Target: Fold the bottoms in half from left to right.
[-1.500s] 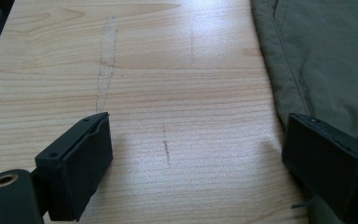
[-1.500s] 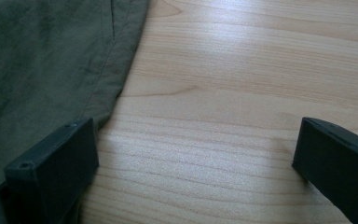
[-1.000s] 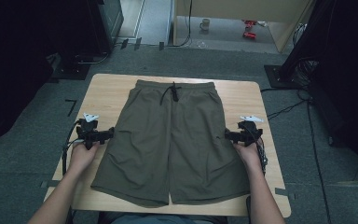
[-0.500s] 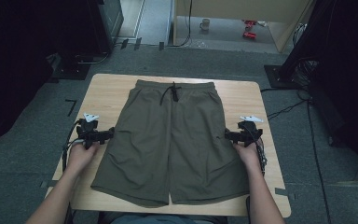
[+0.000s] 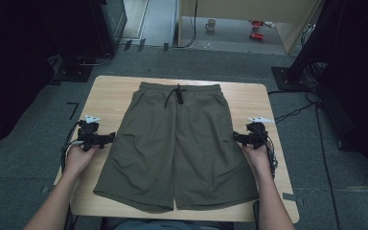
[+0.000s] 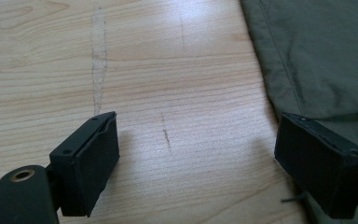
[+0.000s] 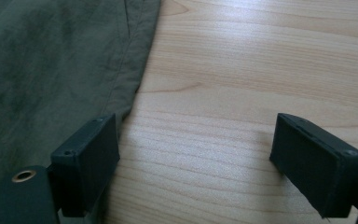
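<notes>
Olive shorts (image 5: 177, 143), laid flat mid-bench (image 5: 110, 91), waistband far from me; my left tongs (image 5: 106, 139) and right tongs (image 5: 238, 138), both spread and empty, flank the outer side seams, presumably placed to take each edge.
</notes>
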Demonstrator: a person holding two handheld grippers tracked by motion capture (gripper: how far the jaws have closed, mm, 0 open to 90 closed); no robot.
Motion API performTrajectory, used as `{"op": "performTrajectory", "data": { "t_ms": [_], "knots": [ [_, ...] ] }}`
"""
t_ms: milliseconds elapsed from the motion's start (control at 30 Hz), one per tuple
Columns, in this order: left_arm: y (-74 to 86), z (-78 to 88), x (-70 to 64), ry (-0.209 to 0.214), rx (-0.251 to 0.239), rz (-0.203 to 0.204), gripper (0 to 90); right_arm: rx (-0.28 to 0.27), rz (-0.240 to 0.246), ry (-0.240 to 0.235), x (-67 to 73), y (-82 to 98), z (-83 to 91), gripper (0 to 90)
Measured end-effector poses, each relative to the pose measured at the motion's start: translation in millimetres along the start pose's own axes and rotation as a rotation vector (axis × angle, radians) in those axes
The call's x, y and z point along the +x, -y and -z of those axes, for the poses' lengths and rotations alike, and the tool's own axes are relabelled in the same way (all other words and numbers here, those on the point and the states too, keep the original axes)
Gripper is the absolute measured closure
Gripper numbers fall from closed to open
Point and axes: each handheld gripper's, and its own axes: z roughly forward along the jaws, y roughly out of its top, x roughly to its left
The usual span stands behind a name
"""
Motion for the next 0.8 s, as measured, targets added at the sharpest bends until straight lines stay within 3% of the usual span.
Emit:
{"op": "performTrajectory", "data": {
  "t_ms": [133,400,800],
  "knots": [
    [-1.9,6.2,2.1,0.028,-0.013,-0.004,13.9,0.005,0.001,-0.006,0.9,-2.9,2.2,16.0],
    [2.4,18.4,1.5,0.136,-0.004,-0.076,14.0,-0.022,0.007,-0.024,4.6,-9.1,9.2,18.3],
    [16.0,38.1,-7.6,0.197,-0.012,-0.155,15.1,-0.010,0.040,-0.055,14.6,-12.1,10.1,20.1]
  ]
}}
